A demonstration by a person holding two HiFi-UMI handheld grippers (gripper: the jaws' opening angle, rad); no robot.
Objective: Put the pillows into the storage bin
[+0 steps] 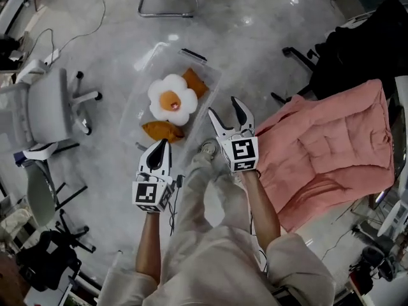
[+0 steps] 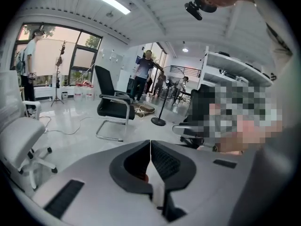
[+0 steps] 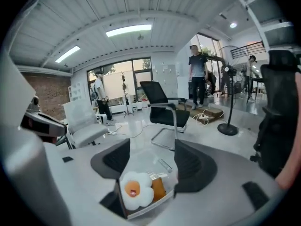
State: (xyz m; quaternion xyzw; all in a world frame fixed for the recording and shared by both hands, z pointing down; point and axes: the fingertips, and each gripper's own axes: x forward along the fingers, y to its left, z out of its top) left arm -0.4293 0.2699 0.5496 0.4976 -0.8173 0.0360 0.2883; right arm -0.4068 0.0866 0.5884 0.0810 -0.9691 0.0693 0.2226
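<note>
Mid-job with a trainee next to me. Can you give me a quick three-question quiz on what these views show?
1. True or false: the white flower pillow lies inside the clear storage bin.
2. The right hand-held gripper is: A. open and empty; B. shut on a pillow; C. shut on the bin's rim.
3. In one word, how do the jaws of the left hand-held gripper stand?
Key: 1 true; 2 A; 3 shut.
</note>
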